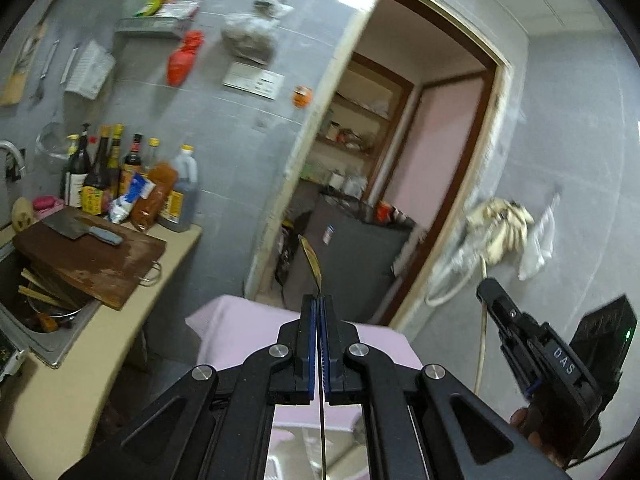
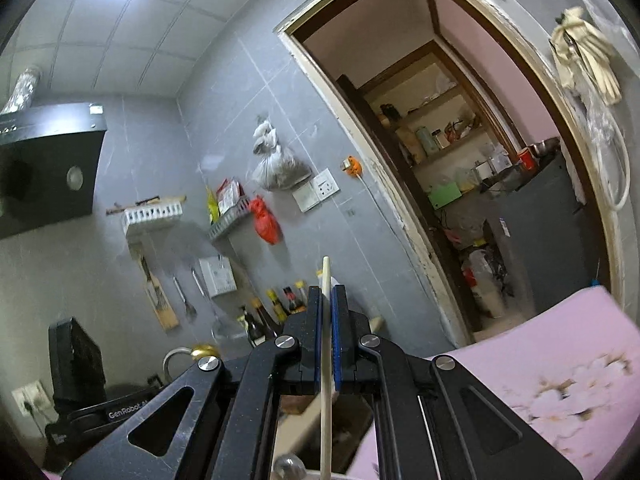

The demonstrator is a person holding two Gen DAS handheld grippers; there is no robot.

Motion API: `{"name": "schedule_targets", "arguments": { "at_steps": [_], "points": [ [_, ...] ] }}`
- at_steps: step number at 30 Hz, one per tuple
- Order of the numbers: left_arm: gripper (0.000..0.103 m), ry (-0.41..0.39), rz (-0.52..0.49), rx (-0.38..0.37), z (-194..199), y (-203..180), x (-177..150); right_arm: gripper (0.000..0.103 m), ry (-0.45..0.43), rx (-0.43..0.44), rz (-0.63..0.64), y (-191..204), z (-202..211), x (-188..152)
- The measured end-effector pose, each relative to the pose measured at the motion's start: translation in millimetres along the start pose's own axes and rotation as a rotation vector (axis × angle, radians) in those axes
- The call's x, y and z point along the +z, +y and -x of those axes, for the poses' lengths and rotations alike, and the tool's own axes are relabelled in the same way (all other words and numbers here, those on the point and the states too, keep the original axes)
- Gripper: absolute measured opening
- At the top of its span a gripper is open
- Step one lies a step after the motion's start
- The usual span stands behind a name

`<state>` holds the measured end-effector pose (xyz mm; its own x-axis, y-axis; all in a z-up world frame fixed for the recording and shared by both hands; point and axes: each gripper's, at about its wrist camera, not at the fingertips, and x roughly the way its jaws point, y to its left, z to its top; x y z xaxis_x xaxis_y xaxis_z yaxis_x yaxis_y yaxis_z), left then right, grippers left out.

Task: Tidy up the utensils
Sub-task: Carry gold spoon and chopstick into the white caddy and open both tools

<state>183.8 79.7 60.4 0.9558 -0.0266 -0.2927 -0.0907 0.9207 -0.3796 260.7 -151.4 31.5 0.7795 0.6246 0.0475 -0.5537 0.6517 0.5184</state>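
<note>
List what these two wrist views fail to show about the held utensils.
- Left wrist view: the thin metal utensil in the left gripper shows edge-on; its lower end leaves the bottom edge, so its type is unclear.
- Right wrist view: the pale stick in the right gripper runs off the bottom edge.
- Where either goes: out of frame.

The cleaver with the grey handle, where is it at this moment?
In the left wrist view, the cleaver lies flat on the brown cutting board at the left, just in front of the sauce bottles on the counter.
</note>
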Motion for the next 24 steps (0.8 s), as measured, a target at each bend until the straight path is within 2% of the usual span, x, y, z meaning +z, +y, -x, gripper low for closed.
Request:
{"name": "schedule_targets", "arguments": {
  "at_steps": [6, 14, 18, 24],
  "points": [
    [0.003, -0.043, 0.029, 0.054, -9, 34, 0, 0.004, -0.037, -0.061, -0.056, -3, -25, -33],
    [0.003, -0.022, -0.016, 0.091, -16, 48, -23, 0.004, -0.073, -0.218, -0.075, -13, -30, -64],
    [0.003, -0.007, -0.043, 0.101, -20, 47, -35, 0.004, -0.098, -0.305, -0.074, -16, -29, -69],
    [0.003, 0.007, -0.06, 0.108, -23, 49, -43, 0.004, -0.1, -0.353, -0.001, -7, -26, -67]
  ]
}}
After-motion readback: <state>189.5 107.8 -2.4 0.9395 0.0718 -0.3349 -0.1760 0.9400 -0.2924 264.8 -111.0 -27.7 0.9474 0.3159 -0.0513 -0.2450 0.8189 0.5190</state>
